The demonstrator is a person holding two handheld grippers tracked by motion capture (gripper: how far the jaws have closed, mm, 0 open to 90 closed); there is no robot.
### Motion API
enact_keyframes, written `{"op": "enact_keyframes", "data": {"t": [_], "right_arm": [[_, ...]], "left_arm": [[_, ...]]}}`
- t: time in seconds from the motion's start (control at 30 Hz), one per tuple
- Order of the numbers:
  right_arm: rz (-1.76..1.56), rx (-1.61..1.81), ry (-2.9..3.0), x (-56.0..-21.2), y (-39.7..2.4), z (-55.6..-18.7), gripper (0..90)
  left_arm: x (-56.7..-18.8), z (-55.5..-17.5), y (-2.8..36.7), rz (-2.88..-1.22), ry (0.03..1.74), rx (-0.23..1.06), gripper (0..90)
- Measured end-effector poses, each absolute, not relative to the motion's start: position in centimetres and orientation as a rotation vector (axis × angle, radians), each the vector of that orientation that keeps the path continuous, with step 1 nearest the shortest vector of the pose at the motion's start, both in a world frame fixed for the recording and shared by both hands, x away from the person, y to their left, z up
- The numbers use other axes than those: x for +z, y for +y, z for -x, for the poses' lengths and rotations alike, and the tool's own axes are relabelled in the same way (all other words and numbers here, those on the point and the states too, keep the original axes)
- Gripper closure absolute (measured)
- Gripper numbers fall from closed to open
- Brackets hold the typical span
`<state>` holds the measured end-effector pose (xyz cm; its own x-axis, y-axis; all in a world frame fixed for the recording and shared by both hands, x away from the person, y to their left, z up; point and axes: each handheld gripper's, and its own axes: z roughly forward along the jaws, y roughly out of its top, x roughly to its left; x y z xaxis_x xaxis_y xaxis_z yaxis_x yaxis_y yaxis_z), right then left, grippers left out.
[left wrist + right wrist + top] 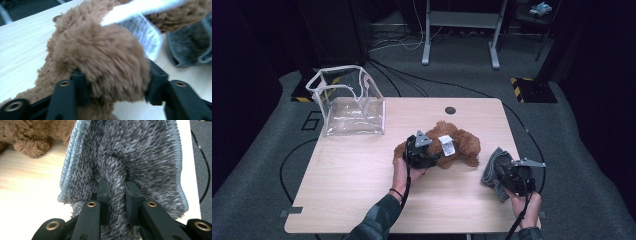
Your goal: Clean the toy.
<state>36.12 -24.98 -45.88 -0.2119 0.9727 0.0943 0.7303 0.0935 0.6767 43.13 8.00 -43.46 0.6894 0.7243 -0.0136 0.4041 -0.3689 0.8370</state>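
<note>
Table point(362, 190): pale wood, the work area. Far left corner holds a clear bag point(347, 102), mouth up, standing apart from everything else.

Plush toy point(452, 145): brown, shaggy, lying at table centre, white label point(447, 145) on top. Judged light, soft all through, no stiff part to brace against. The pile will compress a good deal before anything firm is reached, so a shallow pinch on fur alone would likely slide off. Best hold looks like a rounded limb or the body bulk, jaws well around it. The label is a poor handle; thin, may tear.

Cloth point(494, 172): grey, fuzzy, stitched blue-grey edge, at the right edge of the table, near the toy but apart. Limp, light, drapes from whatever point is pinched. A fold gives more to bite than a single layer.

Left gripper point(113, 83): at the toy's near side, jaws half spread either side of a round fur lump point(100, 57), pads at its flanks. Whether they press I cannot tell; fur hides the contact.

Right gripper point(117, 195): jaws pressed together on a ridge of the cloth, pile bunched between the pads.
</note>
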Motion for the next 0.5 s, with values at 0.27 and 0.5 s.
{"op": "enact_keyframes", "data": {"t": [0.27,0.5], "right_arm": [[-1.68,0.883,1.994,-45.8,-25.1,-36.1,76.7],[-1.677,0.887,2.0,-45.9,-24.9,-36.3,76.8]], "left_arm": [[-43.0,-42.9,9.1,-1.951,0.97,0.602,17.8],[-43.4,-44.1,11.1,-1.929,1.115,0.645,15.8]]}}
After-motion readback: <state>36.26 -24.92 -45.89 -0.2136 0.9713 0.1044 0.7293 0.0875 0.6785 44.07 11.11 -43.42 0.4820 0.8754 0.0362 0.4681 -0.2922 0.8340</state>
